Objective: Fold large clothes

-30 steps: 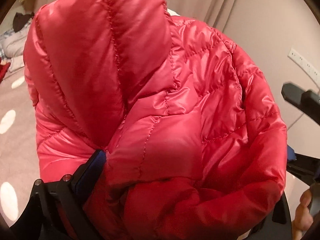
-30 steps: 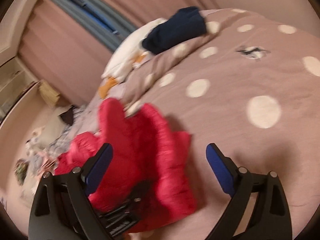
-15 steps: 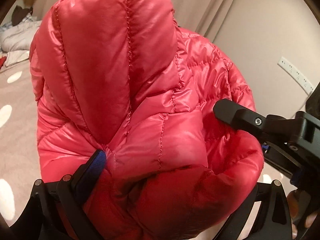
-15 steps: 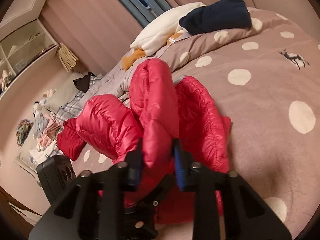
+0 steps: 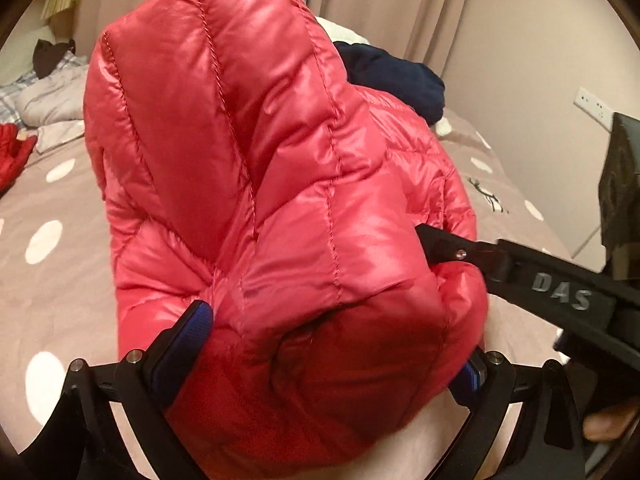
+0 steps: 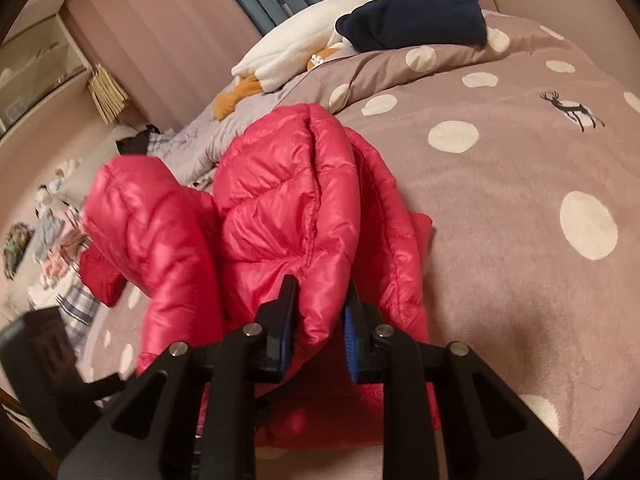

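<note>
Jacket: I hold the red puffer jacket point(image 5: 256, 184) bunched above the dotted bedspread point(image 6: 520, 288), lifted so it can be spread flat for folding.
Left gripper point(image 5: 332, 344): clamped wide on a thick padded wad.
Right gripper point(image 6: 318, 320): jaws have just been closing, now pinching a jacket ridge for a second hold.
Surroundings: navy garment point(image 6: 412, 20) near the bed's far edge, clear of my working area.
</note>
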